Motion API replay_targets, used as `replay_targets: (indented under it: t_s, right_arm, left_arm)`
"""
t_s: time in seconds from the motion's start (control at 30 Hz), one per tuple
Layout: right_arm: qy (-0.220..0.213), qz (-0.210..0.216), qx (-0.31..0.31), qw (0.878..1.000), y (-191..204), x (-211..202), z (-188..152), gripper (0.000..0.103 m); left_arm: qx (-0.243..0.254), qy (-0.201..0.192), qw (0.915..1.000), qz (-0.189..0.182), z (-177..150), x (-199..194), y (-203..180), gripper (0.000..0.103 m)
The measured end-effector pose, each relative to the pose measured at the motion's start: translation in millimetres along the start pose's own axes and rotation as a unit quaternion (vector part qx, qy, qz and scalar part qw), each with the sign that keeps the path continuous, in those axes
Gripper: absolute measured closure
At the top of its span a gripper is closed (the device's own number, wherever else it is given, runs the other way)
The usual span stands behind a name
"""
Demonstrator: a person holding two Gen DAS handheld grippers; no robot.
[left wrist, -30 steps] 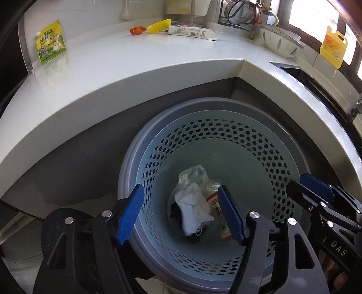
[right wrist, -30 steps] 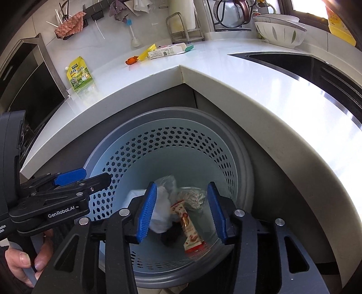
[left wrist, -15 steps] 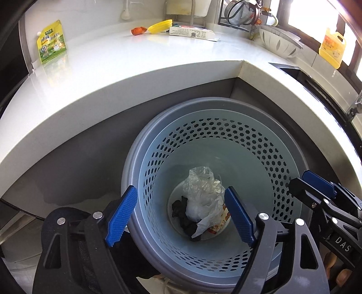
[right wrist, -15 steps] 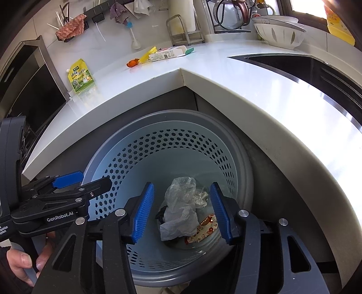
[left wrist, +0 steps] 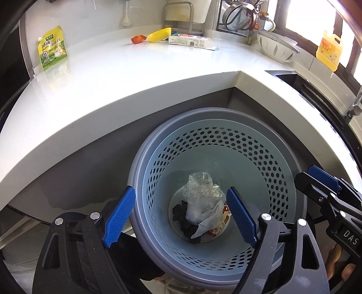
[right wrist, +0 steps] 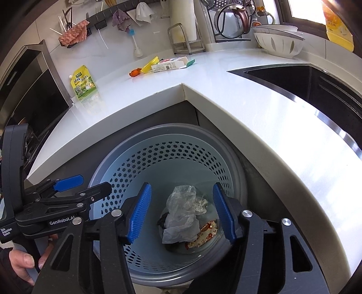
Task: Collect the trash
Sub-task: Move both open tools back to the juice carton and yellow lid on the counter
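Both fingers (left wrist: 120,217) spread wide, just been opening, gripping nothing; trash basket (left wrist: 291,178) rim is sitting lower centre, countertop (left wrist: 140,77) edge crowding above.

A home kitchen: a white corner countertop (right wrist: 226,95) with a dark sink (right wrist: 294,77) at right, a kettle (right wrist: 233,18) and colander (right wrist: 278,43) along the top, and a perforated bin (right wrist: 158,158) below.

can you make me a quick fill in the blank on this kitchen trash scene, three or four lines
1. The clear plastic bag lies at the bottom of the perforated ____.
2. The bin stands below the corner of the white ____.
3. The yellow-green pouch leans against the ____.
4. Both the left tool and the right tool hold ____.

Missing words: bin; counter; wall; nothing
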State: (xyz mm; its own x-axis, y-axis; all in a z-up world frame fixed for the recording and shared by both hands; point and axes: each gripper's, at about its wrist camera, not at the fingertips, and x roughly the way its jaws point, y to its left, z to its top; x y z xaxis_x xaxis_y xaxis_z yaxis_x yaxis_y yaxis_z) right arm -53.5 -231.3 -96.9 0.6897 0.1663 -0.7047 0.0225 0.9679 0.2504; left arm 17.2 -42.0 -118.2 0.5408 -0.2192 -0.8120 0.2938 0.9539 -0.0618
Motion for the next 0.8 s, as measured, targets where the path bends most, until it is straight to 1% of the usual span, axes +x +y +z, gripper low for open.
replay_targets:
  t_s: [0.2,0.33,0.4,0.5,0.63,0.8]
  right_arm:
    - [-0.007,-0.007,-0.001,1.000,0.5,-8.2,8.4,0.046]
    - [-0.022,0.001,0.008,1.000,0.7,-14.7,13.2,0.046]
    - [-0.025,0.007,0.015,1.000,0.3,-16.7,15.1,0.046]
    - [-0.025,0.003,0.009,1.000,4.7,-19.3,19.6,0.046]
    - [-0.027,0.011,0.003,1.000,11.4,-23.2,30.1,0.046]
    - [-0.038,0.022,-0.008,0.999,19.2,-30.8,53.0,0.046]
  left_arm:
    - [0.007,-0.012,0.9998,-0.014,8.5,-11.7,1.3,0.021]
    - [0.022,-0.022,0.9994,-0.019,13.9,-23.5,0.9,0.021]
    - [0.028,-0.030,0.9990,-0.019,15.5,-30.4,2.2,0.019]
    - [0.025,-0.034,0.9988,-0.026,20.8,-36.9,6.1,0.018]
    - [0.017,-0.042,0.9985,-0.030,30.4,-46.1,11.7,0.018]
    - [0.008,-0.058,0.9979,-0.030,49.1,-62.1,18.1,0.018]
